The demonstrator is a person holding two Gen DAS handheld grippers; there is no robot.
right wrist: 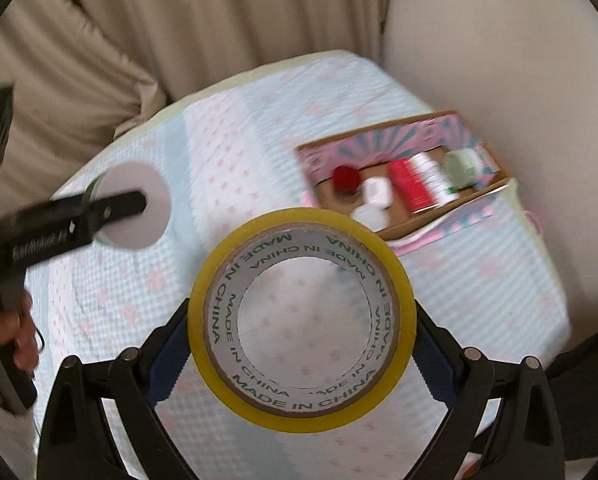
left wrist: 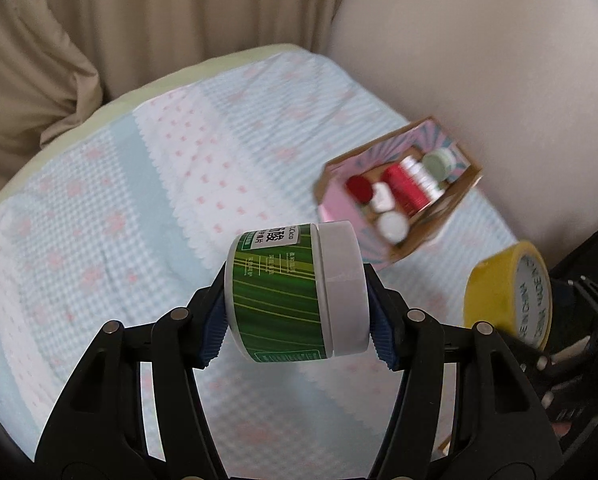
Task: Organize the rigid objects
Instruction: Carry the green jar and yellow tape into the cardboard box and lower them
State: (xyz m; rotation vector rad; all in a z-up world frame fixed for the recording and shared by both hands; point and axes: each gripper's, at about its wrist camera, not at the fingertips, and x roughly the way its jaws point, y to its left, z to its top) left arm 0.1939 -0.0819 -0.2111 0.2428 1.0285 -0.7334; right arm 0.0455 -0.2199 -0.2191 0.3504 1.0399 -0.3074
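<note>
My left gripper (left wrist: 297,316) is shut on a green-labelled jar with a white lid (left wrist: 295,292), held on its side above the cloth. My right gripper (right wrist: 303,356) is shut on a yellow tape roll (right wrist: 303,408), held upright with its hole facing the camera; the roll also shows in the left wrist view (left wrist: 507,292). A pink cardboard box (left wrist: 339,208) lies ahead to the right, holding red and white bottles (left wrist: 405,186) and a pale green jar (left wrist: 439,164). The box also shows in the right wrist view (right wrist: 439,220). The jar's white lid (right wrist: 155,184) shows at left there, held by the left gripper.
A blue, white and pink checked cloth (left wrist: 139,208) covers the surface. Beige curtains (left wrist: 159,12) hang behind it and a pale wall (left wrist: 479,40) stands at right. The surface's edges curve away at the back and right.
</note>
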